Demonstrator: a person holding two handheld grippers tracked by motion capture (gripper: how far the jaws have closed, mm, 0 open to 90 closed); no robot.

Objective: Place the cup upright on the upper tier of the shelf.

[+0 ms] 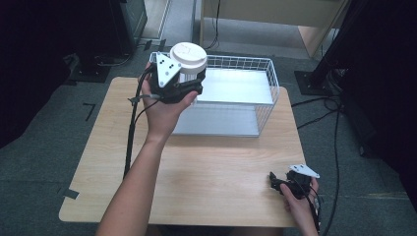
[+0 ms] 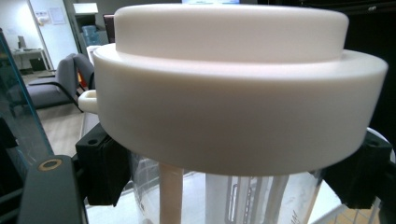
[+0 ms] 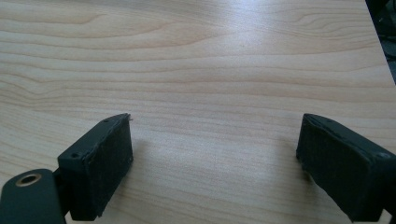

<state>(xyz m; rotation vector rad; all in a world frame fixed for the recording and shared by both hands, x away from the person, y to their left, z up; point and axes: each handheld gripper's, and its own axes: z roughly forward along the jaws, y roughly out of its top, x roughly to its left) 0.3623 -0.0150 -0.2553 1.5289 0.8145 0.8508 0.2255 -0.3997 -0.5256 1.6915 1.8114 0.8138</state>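
A clear jar with a wide white lid hangs over the left end of a white wire basket. My left gripper is shut on the jar just below the lid. In the left gripper view the lid looms close, with the clear jar body between the black pads. My right gripper rests low at the wooden table's front right, open, with bare wood between its jaws.
The basket stands at the back middle of the table, its floor a pale panel. Cables trail on the floor to the right, beside a black stand. A wooden cabinet stands behind.
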